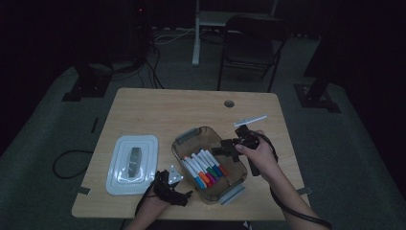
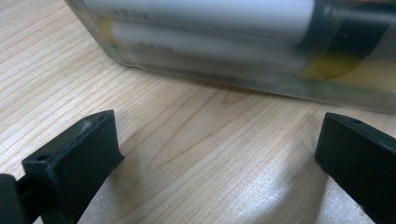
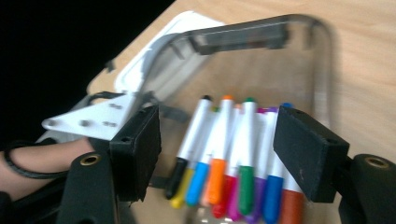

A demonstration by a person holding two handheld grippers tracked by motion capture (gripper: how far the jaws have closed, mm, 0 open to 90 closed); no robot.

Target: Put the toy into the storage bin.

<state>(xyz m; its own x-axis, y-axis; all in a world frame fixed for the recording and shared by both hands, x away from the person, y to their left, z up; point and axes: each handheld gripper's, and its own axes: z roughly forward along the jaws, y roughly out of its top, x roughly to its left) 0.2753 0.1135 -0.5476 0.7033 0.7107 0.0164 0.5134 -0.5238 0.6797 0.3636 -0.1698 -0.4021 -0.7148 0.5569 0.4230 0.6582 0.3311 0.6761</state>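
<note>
We see a big light wooden surface [image 1: 158, 108] first, and on it sits a clear plastic box with grey end clips [image 1: 191, 135]. Beside that box, to its left, lies a flat white lid with a grey handle [image 1: 132, 164]. Inside the box a bunch of white markers with bright coloured caps [image 1: 207, 171] lie side by side, touching each other. One more long white marker [image 1: 250, 120] lies alone on the surface, past the box and near the far right edge. Our right hand-held gripper [image 3: 217, 154] hangs just above the markers in the box, and its jaws stand apart with nothing pinched between them. Our left hand-held gripper [image 2: 219, 154] rests low on the surface, right by the near wall of the box, and its jaws are wide apart and hold nothing too. We think the job now is to fetch the lone marker and lay it in with the others. To do it well, we should turn the right hand-held gripper toward that marker, come down over its middle, and squeeze across its thin body so it does not tip. We should keep the left hand-held gripper close to the box, so the box cannot slide when the marker drops in.
</note>
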